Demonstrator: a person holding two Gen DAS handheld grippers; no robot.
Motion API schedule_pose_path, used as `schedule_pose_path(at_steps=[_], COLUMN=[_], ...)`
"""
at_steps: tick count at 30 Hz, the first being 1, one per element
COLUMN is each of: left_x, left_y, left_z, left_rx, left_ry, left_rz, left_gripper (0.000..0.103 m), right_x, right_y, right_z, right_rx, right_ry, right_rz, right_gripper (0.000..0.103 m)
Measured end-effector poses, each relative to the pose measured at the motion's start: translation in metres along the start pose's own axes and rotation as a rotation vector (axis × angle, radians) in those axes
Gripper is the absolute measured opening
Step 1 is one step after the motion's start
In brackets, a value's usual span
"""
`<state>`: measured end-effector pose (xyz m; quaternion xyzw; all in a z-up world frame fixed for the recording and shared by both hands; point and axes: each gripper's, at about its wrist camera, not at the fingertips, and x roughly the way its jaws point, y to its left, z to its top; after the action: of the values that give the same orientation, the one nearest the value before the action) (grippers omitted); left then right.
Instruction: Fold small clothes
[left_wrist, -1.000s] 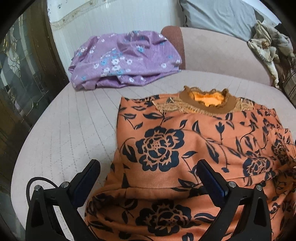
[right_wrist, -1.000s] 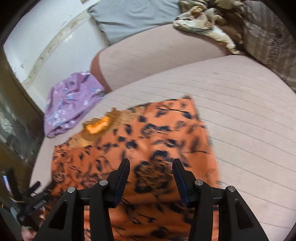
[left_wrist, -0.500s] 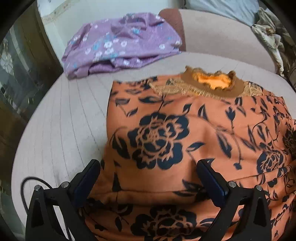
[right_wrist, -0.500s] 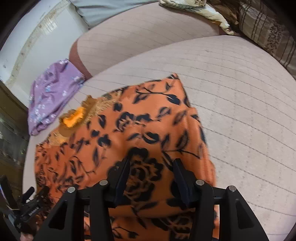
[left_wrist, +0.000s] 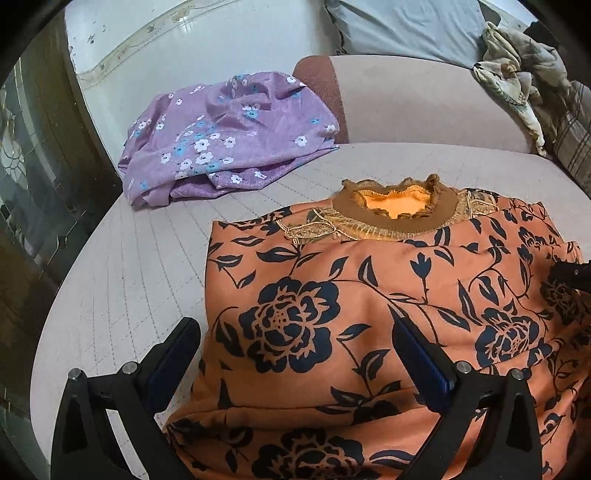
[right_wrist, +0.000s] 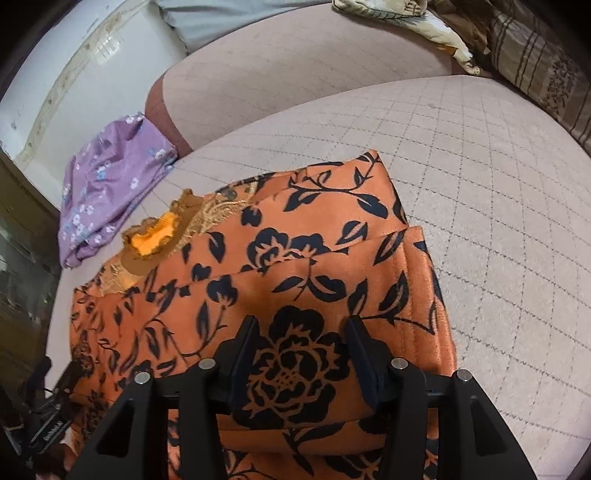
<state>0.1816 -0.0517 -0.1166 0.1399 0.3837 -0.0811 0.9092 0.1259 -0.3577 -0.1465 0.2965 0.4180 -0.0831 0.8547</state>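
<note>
**Orange top lying on the sofa, both grippers spread**

I am looking at the orange flowered top (left_wrist: 369, 295) lying on the pink quilted sofa seat (left_wrist: 147, 277), its collar (left_wrist: 395, 218) pointing toward the backrest. My left hand-held gripper (left_wrist: 295, 343) is hanging over the top's left edge with fingers wide apart, gripping nothing. My right hand-held gripper (right_wrist: 301, 341) is hovering over its right side, fingers also parted. Beyond the top's left corner, a purple flowered cloth (left_wrist: 229, 136) is sitting bunched.
</note>
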Motion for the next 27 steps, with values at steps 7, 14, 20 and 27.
schedule_pose_path(at_steps=[7, 14, 20, 27], left_x=[0.002, 0.041, 0.013, -0.046], left_y=[0.0, -0.003, 0.012, 0.015], left_z=[-0.001, -0.017, -0.03, -0.068], left_rx=[-0.009, -0.004, -0.09, -0.12], left_ry=[0.008, 0.161, 0.133, 0.061], left_rz=[0.003, 0.007, -0.012, -0.043], left_gripper=[0.103, 0.103, 0.103, 0.103], right_x=[-0.009, 0.004, -0.019, -0.063], right_y=[0.012, 0.029, 0.024, 0.015], right_z=[-0.003, -0.015, -0.031, -0.062], right_rx=[-0.035, -0.098, -0.085, -0.082], right_ry=[-0.034, 0.013, -0.031, -0.074], right_rz=[0.045, 0.028, 0.069, 0.119], right_gripper=[0.053, 0.053, 0.053, 0.053])
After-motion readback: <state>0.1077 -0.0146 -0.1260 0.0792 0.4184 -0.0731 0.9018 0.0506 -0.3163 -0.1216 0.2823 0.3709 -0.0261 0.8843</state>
